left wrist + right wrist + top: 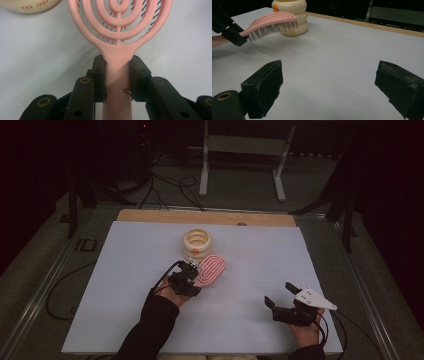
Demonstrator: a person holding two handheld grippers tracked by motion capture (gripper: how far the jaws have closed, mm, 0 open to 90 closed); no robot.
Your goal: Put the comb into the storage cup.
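Hairbrush (117, 32), pink, clamped at its handle by left gripper (117, 77), held bristles-down above white table (125, 270) just beside cream ribbed container (197, 243); right gripper (281, 294) spread wide, holding nothing.

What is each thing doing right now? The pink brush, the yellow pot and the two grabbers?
pink hairbrush: lifted off the table, bristles down, gripped by its handle.
cream ringed holder: upright on the white table, open at the top; I can't see anything in it.
left gripper: shut on the hairbrush handle.
right gripper: open, holding nothing, low over the table.
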